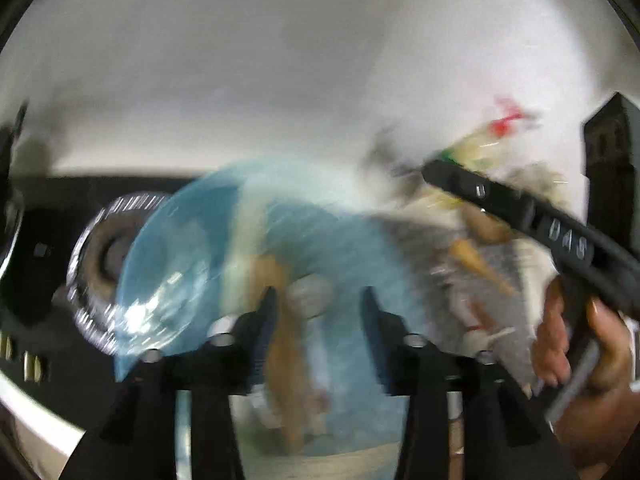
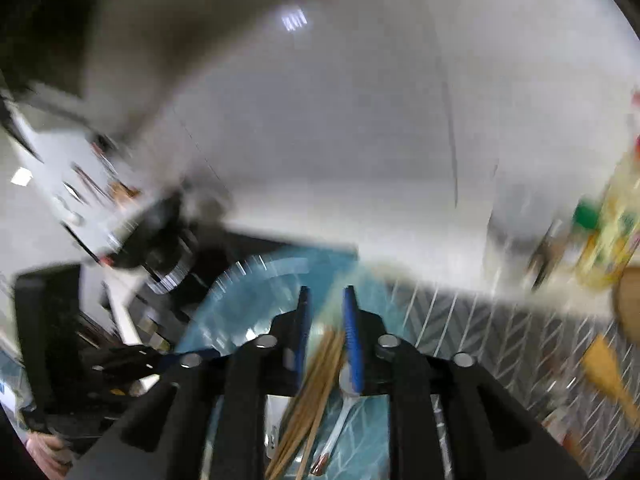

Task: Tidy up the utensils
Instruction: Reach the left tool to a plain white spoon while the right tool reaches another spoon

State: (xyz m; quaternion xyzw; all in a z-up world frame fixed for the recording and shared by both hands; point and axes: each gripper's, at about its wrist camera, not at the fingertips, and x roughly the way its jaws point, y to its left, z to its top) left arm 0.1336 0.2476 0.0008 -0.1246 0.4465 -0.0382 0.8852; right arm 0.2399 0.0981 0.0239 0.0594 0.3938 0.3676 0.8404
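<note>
Both views are smeared by motion. In the left wrist view my left gripper (image 1: pixel 320 300) stands open over a blue plate or mat (image 1: pixel 180 248). Blurred brown wooden sticks (image 1: pixel 280 352) and something white lie below it, and nothing is pinched between the fingers. My right gripper (image 1: pixel 520 216) comes in from the right, held by a hand (image 1: pixel 600 340). In the right wrist view the right gripper (image 2: pixel 326 304) has its blue pads apart. A bundle of wooden chopsticks (image 2: pixel 312 396) and a pale spoon (image 2: pixel 340 412) lie beneath it on the blue patterned surface (image 2: pixel 248 304). The left gripper (image 2: pixel 120 360) shows at lower left.
A stove burner ring (image 1: pixel 92 264) and black hob sit left of the blue surface. A grey herringbone mat (image 2: pixel 480 320) with a wooden spatula (image 2: pixel 608 372) lies to the right. Bottles (image 2: pixel 608 224) stand at the far right, a dark pot (image 2: pixel 152 228) at the left. A white wall stands behind.
</note>
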